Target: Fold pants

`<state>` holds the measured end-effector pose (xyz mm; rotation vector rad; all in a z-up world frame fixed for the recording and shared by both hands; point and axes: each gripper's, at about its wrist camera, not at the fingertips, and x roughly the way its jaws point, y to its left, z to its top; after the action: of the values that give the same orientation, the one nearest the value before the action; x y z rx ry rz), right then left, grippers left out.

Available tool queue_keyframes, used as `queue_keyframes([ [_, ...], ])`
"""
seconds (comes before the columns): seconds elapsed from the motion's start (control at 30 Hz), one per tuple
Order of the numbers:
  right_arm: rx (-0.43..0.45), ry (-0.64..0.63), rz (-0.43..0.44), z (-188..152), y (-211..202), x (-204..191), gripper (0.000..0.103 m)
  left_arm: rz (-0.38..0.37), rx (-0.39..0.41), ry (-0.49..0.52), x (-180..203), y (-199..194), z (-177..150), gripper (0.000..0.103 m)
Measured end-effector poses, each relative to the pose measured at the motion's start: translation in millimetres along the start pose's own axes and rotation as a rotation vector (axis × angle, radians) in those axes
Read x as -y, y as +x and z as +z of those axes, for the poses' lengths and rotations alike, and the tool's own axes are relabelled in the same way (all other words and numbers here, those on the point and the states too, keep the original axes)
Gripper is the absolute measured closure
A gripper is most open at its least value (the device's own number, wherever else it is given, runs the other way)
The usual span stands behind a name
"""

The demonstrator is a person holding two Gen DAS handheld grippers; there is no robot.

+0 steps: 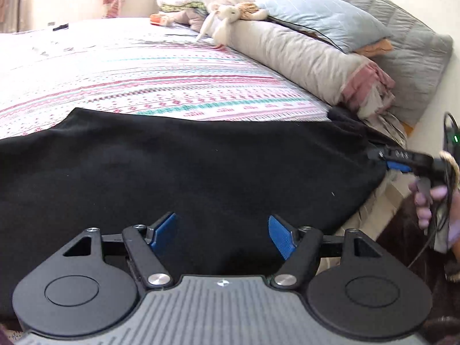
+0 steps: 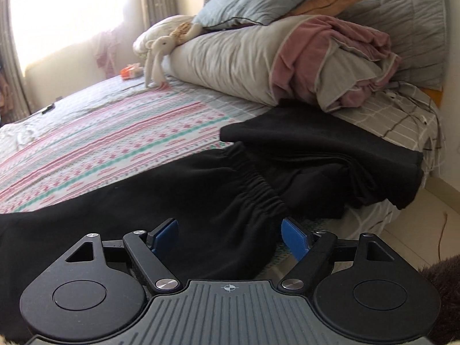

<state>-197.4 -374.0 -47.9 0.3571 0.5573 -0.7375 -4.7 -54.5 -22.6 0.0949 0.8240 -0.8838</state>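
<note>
The left claw (image 1: 222,234) stands wide, its blue ribbed pads well apart with nothing pinched between them; only flat cloth of the black soft-knit pants (image 1: 184,166) lies under the gap. The right claw (image 2: 228,237) is likewise spread, its pads either side of the cloth just below the gathered elastic waistband (image 2: 253,185) but not pressing it. In the left wrist view the right claw appears side-on at the pants' far end, held by a hand (image 1: 428,204), and it grips nothing there that I can make out.

The pants lie stretched along the near edge of the bed (image 1: 161,77), on a pink-and-teal striped patterned sheet, with the waistband end toward the head-end corner. Just beyond the waistband sits a second heap of black folded fabric (image 2: 330,149), draped over that corner of the bed; whether it touches the pants I cannot tell. Behind it are a beige pillow (image 2: 230,60) and a crumpled pink-and-grey blanket (image 2: 339,57).

I judge the step in hand to be the start of a fold: the garment is laid out, both claws are placed over it and neither has taken hold. The next move calls for each claw to close on an edge, the right one at or beside the waistband, the left along the leg, so the cloth can be lifted evenly and carried over onto itself without dragging toward the bed's edge.
</note>
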Motion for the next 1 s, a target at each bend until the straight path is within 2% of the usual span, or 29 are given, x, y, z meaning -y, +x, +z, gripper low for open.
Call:
queue_keyframes([
  [0.2, -0.032, 0.056, -0.022, -6, 26, 18, 0.027, 0.020, -0.007, -0.075, 0, 7, 6, 0.020],
  [0.23, -0.036, 0.056, -0.010, -6, 31, 17, 0.030, 0.020, -0.008, -0.081, -1, 8, 7, 0.020],
  [0.37, -0.026, 0.015, -0.040, -14, 42, 10, 0.030, 0.025, -0.012, -0.117, -6, 7, 6, 0.020],
  [0.47, -0.006, -0.033, -0.050, -17, 44, 3, 0.046, 0.031, -0.015, -0.155, -14, 4, 6, 0.020],
  [0.53, -0.016, -0.024, 0.005, -15, 45, 3, 0.074, 0.035, -0.019, -0.179, -20, 2, 3, 0.020],
  [0.57, -0.024, -0.021, 0.021, -14, 45, 2, 0.078, 0.040, -0.022, -0.187, -21, 2, 2, 0.020],
  [0.7, -0.036, 0.024, 0.033, -11, 42, 2, 0.082, 0.059, -0.025, -0.207, -25, -3, -1, 0.020],
  [0.8, -0.003, 0.034, 0.049, -4, 30, -3, 0.083, 0.066, -0.023, -0.223, -28, -5, -2, 0.020],
  [0.9, 0.043, 0.006, 0.097, 8, 11, -19, 0.083, 0.063, -0.021, -0.243, -30, -4, -1, 0.020],
  [1.0, 0.092, -0.079, 0.167, 20, -10, -52, 0.083, 0.047, -0.021, -0.282, -33, 0, 2, 0.021],
])
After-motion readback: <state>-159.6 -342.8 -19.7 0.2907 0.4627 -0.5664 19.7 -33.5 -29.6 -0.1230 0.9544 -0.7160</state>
